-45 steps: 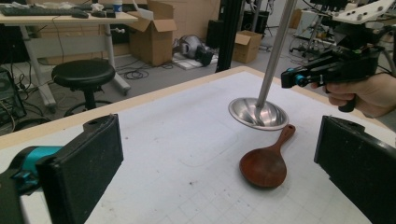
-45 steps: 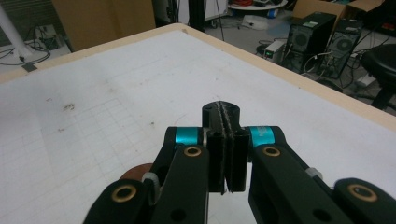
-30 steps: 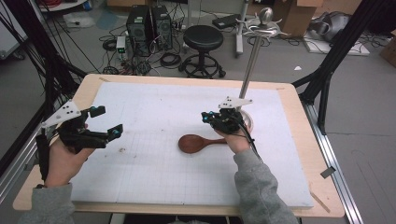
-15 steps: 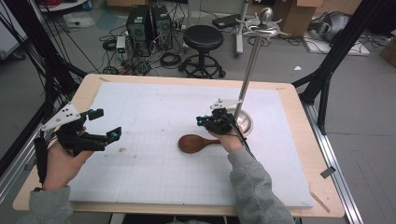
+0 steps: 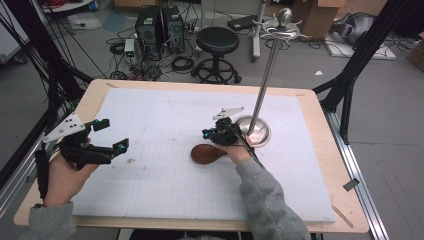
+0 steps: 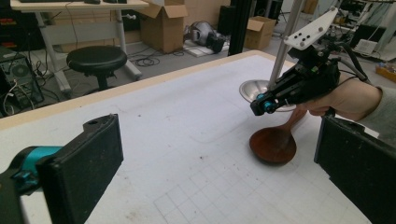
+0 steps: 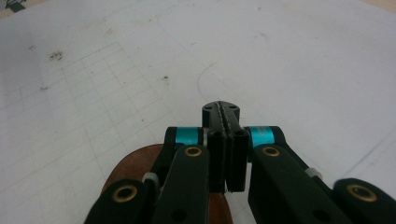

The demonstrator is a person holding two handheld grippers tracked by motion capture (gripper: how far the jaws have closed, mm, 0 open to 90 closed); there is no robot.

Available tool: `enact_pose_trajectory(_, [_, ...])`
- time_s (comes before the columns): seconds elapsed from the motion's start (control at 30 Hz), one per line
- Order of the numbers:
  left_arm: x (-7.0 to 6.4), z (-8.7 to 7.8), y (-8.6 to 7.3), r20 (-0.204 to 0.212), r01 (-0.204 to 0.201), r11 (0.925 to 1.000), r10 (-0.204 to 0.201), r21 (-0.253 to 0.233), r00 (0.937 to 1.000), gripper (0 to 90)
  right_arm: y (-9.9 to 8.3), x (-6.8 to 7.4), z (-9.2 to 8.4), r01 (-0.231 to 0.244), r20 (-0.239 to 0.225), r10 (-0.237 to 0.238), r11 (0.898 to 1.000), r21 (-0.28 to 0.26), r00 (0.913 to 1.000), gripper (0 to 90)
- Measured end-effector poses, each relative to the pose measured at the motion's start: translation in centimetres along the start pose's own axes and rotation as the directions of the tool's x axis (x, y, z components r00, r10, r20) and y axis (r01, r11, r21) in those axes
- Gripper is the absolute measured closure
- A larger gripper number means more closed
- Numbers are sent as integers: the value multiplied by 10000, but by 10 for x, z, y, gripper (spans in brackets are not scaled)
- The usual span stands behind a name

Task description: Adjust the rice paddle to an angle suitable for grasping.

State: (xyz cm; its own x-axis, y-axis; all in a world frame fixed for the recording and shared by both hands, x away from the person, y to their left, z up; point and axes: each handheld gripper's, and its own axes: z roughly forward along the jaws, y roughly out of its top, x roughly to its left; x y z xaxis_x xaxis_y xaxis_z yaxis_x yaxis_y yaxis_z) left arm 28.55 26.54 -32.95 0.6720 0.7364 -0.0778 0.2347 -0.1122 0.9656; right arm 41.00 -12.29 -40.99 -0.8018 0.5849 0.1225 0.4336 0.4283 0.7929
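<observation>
Hovering your right gripper (image 5: 218, 133) over the wooden spoon (image 5: 206, 153), you are keeping its fingers pressed together on nothing. It has been drifting leftward from the metal stand (image 5: 254, 128) across the last second, which suggests no pickup yet. The spoon is lying in the same spot mid-table (image 5: 165, 115). Your left gripper (image 5: 100, 145) is waiting at the left, fingers wide apart.

— What colours are seen on the table (image 5: 310, 100)?
— A pale wood rim is seen around a white mat (image 5: 165, 120) printed with a faint grey grid.
— And the rest?
— A reddish-brown spoon (image 5: 205, 153), a silver stand (image 5: 253, 129), and black grippers with teal accents are shown.
</observation>
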Motion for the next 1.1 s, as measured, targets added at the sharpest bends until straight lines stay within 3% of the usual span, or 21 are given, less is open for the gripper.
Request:
enact_pose_trajectory(0.33, [-1, -3, -4, -23, 31, 9999, -31, 136, 10000, 17, 0, 5, 19, 336, -71, -333, 9983, 467, 9994, 895])
enact_pose_trajectory(0.6, [-1, -7, -7, -134, 45, 9999, -44, 135, 9999, 17, 2, 7, 31, 320, -163, -308, 9962, 808, 9994, 895])
enact_pose_trajectory(1.1, [-3, -13, -10, -239, 27, 9998, -22, 216, 9997, 17, 2, 11, 44, 554, -132, -541, 9904, 1270, 9984, 895])
